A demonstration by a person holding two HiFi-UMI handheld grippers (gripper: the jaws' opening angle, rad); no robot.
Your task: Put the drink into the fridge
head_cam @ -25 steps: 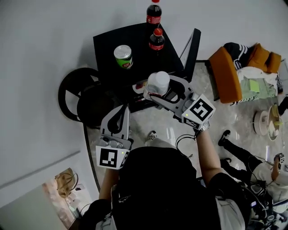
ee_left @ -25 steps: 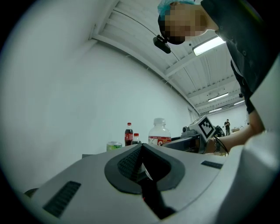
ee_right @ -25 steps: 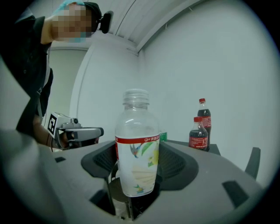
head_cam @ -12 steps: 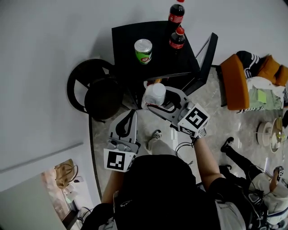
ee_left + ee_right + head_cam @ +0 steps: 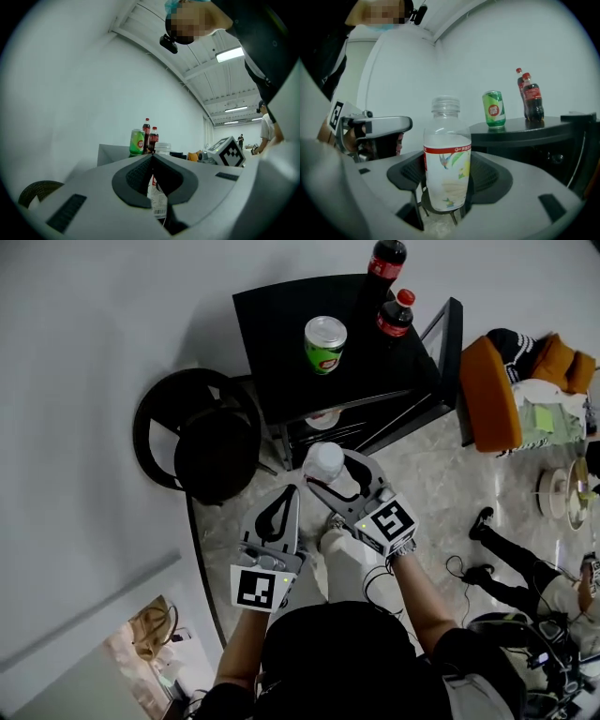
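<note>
My right gripper (image 5: pixel 325 476) is shut on a clear drink bottle (image 5: pixel 323 461) with a white cap and a red-banded label (image 5: pixel 446 154), held upright in front of the black fridge (image 5: pixel 281 343). The fridge door (image 5: pixel 448 343) stands open to the right. In the right gripper view the pads press on both sides of the bottle. My left gripper (image 5: pixel 284 498) hangs just left of the bottle with its jaws tip to tip (image 5: pixel 152 157) and nothing between them. Through the gap behind its tips the bottle's label (image 5: pixel 158 199) shows.
On the fridge top stand a green can (image 5: pixel 324 343) and two cola bottles (image 5: pixel 384 263) (image 5: pixel 394 315). A black round stool (image 5: pixel 197 442) sits left of the fridge. An orange chair (image 5: pixel 487 395) and another person's legs (image 5: pixel 506 563) are at the right.
Both grippers have sunk and drawn back from the fridge top. The bottle went down with the right gripper and now sits level with the fridge's open front.
</note>
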